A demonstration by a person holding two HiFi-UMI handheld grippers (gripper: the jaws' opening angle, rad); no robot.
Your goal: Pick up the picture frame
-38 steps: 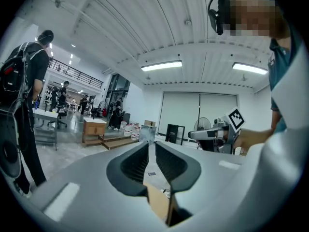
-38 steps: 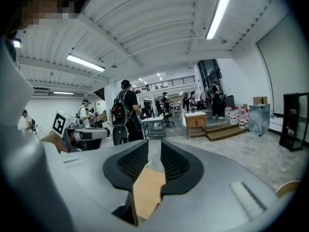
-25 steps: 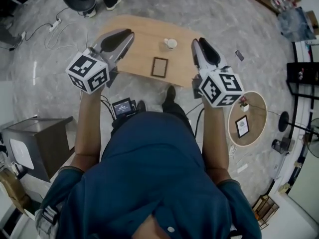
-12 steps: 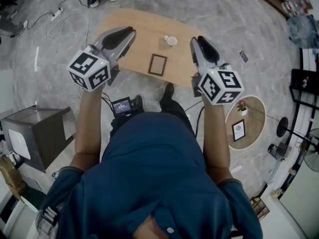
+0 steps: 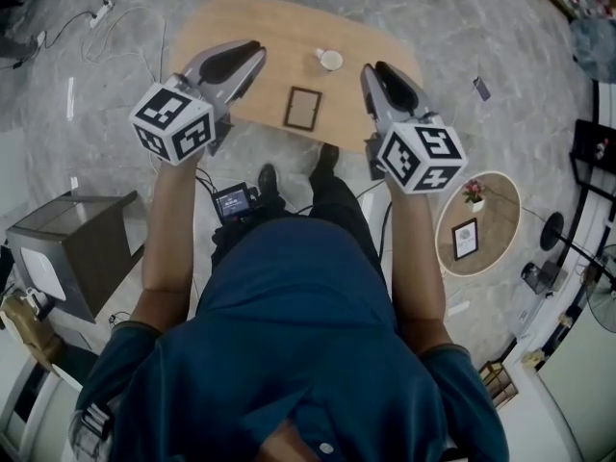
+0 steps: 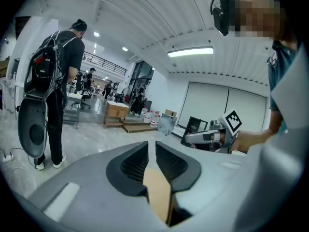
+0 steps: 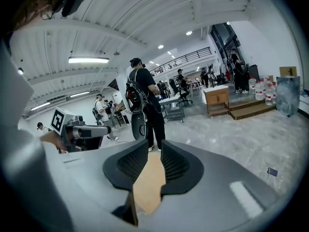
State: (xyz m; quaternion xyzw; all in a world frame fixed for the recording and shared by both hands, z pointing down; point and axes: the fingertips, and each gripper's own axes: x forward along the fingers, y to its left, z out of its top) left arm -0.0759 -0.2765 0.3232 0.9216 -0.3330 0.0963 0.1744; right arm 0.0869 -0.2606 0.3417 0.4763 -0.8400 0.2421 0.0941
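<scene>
The oval wooden table is standing on the marble floor in front of the person, who is holding both claws above its near edge. The left gripper is hovering over the table's left part, its jaws parted by only a narrow slit with nothing between them but the tabletop showing through. The right gripper is hanging over the right part, its jaws likewise a little apart and empty. The picture frame is lying flat on the table between the two claws, apart from both and close to the near edge. A small white cup is sitting just beyond the frame.
</scene>
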